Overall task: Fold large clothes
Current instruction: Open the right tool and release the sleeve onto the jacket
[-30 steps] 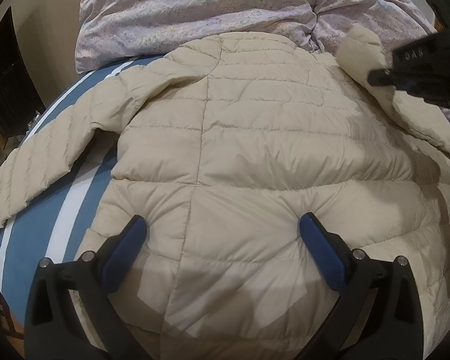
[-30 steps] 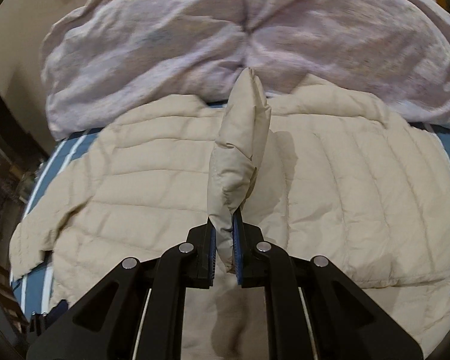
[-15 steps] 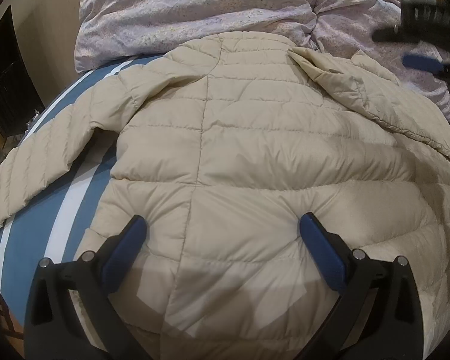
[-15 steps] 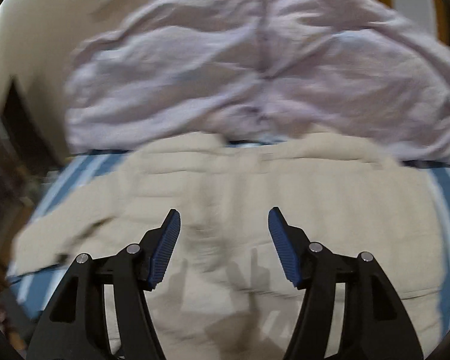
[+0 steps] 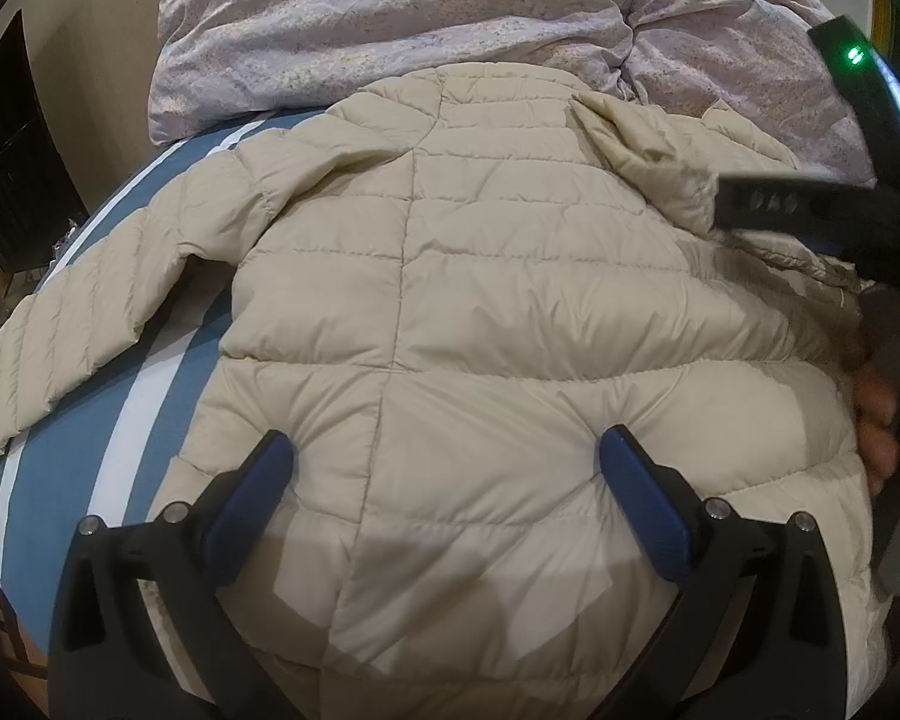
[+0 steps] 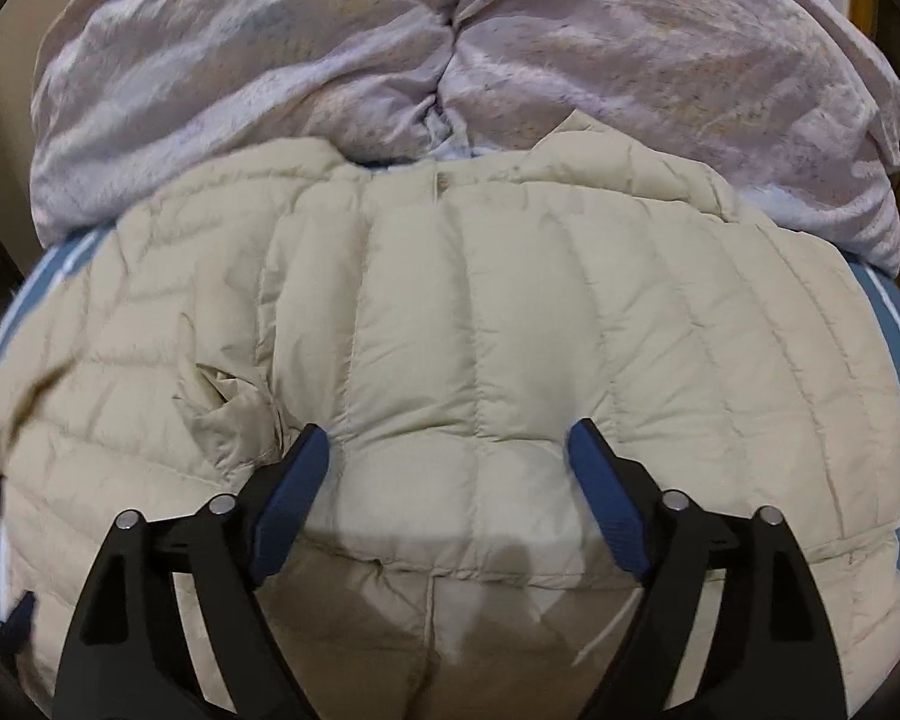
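The beige quilted jacket (image 5: pixel 450 312) lay spread across the blue-and-white striped bedcover (image 5: pixel 90 438), filling the centre of both views, one sleeve (image 5: pixel 72 330) stretched toward the left edge. The left gripper (image 5: pixel 447 456) stood wide, both pads resting on the jacket's lower back, nothing pinched. The right gripper (image 6: pixel 447 450) was opening, jaws spread over the folded sleeve panel (image 6: pixel 480 330), pads clear of the cloth. A lilac duvet (image 6: pixel 450 60) sat crumpled along the top.

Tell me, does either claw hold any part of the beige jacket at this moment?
Nothing is held. The left claw stands open over the jacket; the right claw is opening, with no fabric pinched.
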`<state>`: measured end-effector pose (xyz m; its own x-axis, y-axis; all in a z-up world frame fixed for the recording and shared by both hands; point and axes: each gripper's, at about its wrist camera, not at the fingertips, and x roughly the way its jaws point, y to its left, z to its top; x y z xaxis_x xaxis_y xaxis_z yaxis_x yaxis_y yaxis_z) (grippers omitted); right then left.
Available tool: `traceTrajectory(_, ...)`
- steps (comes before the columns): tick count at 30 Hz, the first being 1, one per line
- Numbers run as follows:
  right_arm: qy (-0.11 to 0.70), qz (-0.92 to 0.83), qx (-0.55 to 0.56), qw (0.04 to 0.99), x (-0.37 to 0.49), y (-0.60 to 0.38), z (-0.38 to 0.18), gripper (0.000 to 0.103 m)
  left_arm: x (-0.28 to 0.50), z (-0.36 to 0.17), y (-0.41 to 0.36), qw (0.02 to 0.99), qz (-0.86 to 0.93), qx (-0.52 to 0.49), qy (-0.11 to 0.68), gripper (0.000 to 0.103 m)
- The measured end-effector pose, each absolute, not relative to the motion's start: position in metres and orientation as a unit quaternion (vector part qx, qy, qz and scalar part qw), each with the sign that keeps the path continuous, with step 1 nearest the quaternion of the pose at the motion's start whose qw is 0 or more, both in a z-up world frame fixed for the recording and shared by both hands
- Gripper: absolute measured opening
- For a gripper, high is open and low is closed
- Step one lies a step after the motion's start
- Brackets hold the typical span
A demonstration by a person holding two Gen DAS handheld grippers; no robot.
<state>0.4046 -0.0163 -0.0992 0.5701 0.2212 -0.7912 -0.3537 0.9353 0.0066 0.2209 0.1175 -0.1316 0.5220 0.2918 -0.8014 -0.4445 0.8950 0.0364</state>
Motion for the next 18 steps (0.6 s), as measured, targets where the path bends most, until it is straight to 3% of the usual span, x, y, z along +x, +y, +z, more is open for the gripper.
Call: traceTrajectory(18,0.438,0.157,-0.08,0.882,0.4084,-0.0165,-0.1114,0.093,0.2141,-0.1306,0.1133,0.868,0.221,-0.082,0.438,0.101)
